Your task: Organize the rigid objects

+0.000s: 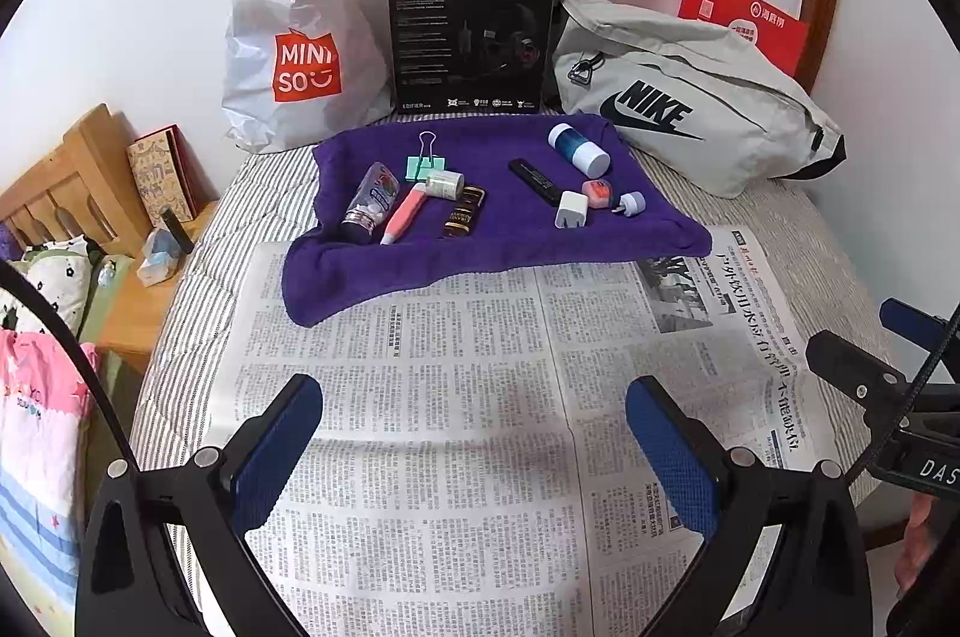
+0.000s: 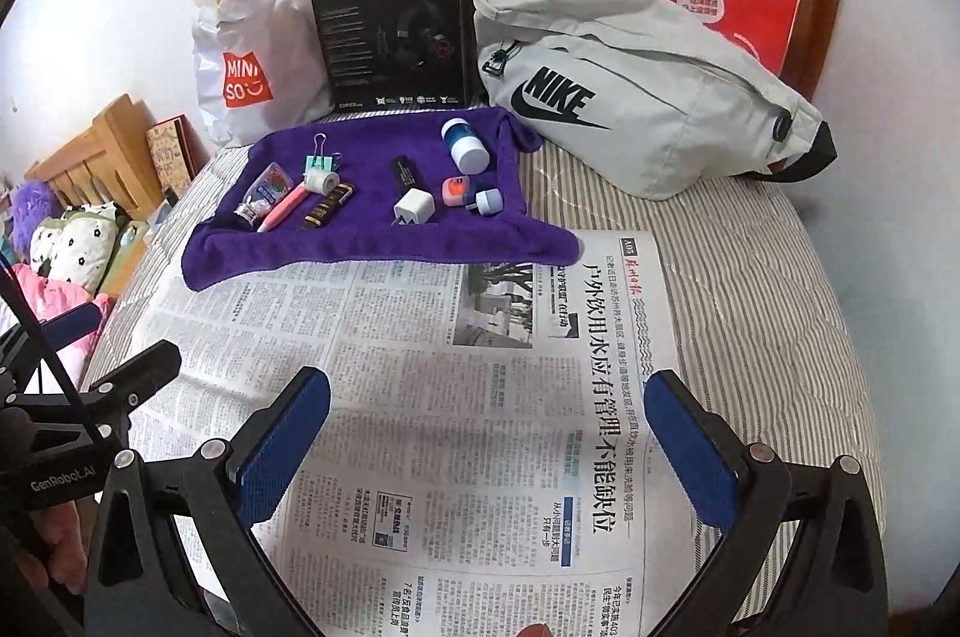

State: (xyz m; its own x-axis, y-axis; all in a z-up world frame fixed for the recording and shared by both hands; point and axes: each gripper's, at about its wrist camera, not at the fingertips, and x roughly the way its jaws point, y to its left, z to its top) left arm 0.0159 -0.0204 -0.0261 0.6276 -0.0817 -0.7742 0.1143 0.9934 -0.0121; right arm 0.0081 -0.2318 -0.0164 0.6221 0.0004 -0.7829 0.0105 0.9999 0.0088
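Both my left gripper (image 1: pixel 474 433) and right gripper (image 2: pixel 487 427) hang spread and empty over the newspaper (image 1: pixel 480 397); the small items (charger plug (image 1: pixel 570 209), binder clip (image 1: pixel 425 163), white bottle (image 1: pixel 579 148)) lie on the purple towel (image 1: pixel 630 235); sorted or awaiting sorting, I can't judge; readable behind: MINISO, HECATE, NIKE.

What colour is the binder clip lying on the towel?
Mint green, with silver wire handles. The binder clip on the purple towel shows best in the left wrist view.

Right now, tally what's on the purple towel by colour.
White or white-blue: 4 (bottle, charger, tape roll, small plug)
Pink: 2 (pen, small tin)
Black: 2 (bar, lighter)
Green: 1 (binder clip)
Clear: 1 (tube)
Total: 10
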